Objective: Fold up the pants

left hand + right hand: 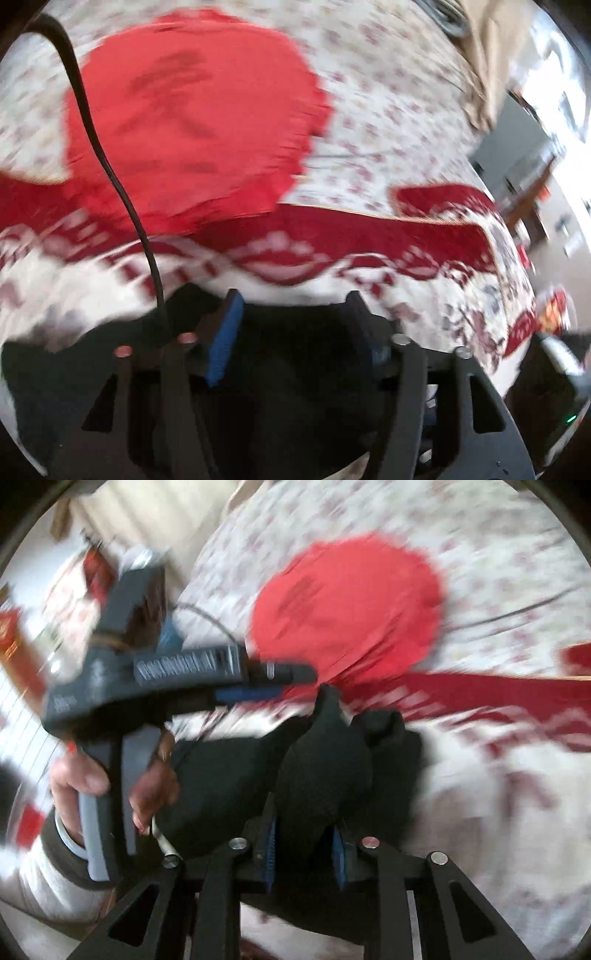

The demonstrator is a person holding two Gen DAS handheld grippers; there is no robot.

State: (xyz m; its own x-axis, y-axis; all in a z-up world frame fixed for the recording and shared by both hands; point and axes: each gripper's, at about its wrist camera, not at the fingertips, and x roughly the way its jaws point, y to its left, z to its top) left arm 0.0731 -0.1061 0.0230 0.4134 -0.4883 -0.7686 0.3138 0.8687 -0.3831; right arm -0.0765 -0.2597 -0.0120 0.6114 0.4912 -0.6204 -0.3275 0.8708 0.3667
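Pants (pixel 317 775) of soft, matte black cloth are lying bunched on the near edge of the bed, and both tongs are working at them. In the right wrist view a thick peaked fold of the dark fabric is rising up between the blue ribbed pads (pixel 271 845) of the right gripper (pixel 304 853), which is pinching it. In the left wrist view the same black cloth is filling the space between the left gripper's (pixel 299 332) fingers; its blue pad (pixel 225 332) is standing apart from the opposite one, and through the heavy blur it looks as if the jaws are pressing on the bundle, though I cannot tell for certain. A thin black cable (pixel 110 177) is curving across that view. Beyond the pants, a rounded heap of bright red cloth (pixel 192 125) is resting on the bedspread (pixel 388 122), a pale sheet sprinkled with small reddish flowers and edged by a dark red patterned band (pixel 369 236). The person's left hand (pixel 92 782) is wrapping around the grey handle of the left tool, a light sleeve (pixel 40 878) showing at the wrist.
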